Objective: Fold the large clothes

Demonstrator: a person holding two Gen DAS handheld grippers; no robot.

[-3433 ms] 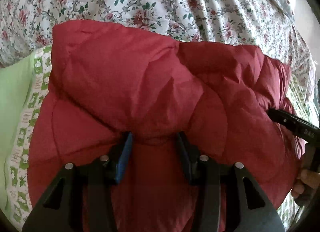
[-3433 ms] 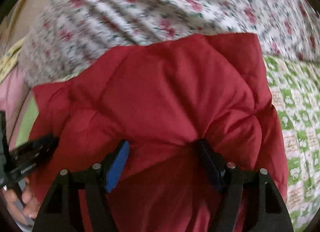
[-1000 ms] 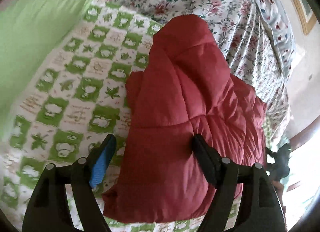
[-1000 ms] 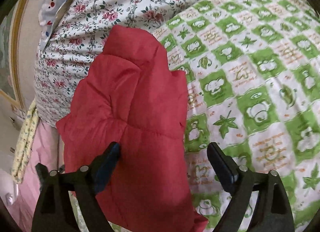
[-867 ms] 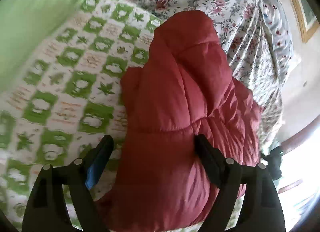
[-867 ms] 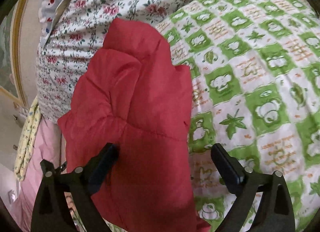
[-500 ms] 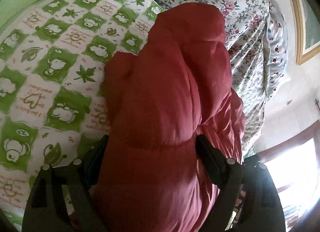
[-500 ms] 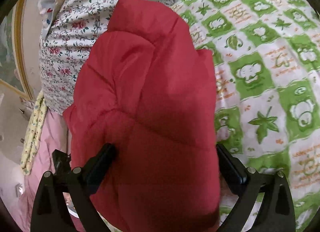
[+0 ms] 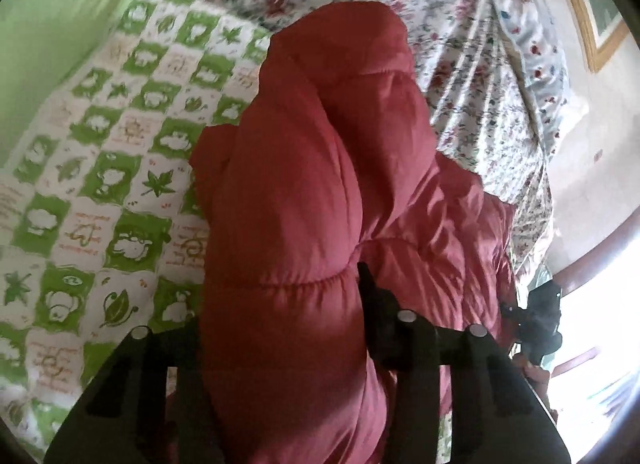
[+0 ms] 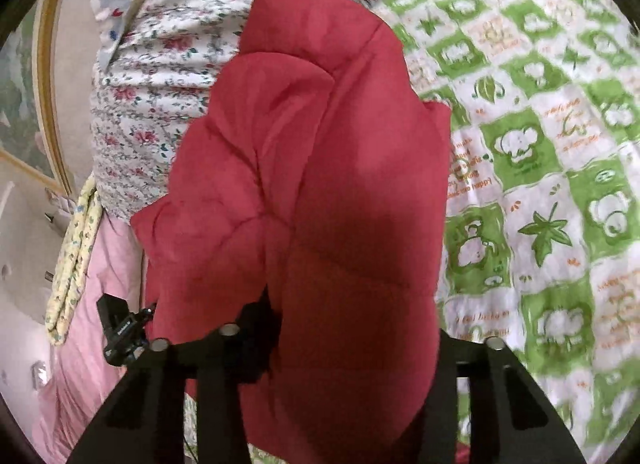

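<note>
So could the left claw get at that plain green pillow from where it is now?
Probably not right away. The left claw has just been closing and is clamped on the red puffer jacket, so it is occupied. The green pillow lies uncovered across the checked quilt.

The jacket lies on the quilt (floral bedding behind it).

A bed carries everything. Its green and white checked blanket has little sheep and leaves on it. A puffy red jacket lies folded on the blanket. Behind the jacket sits a flowery quilt, bunched up. A plain green sheet lies beside the blanket, far from the jacket.
</note>
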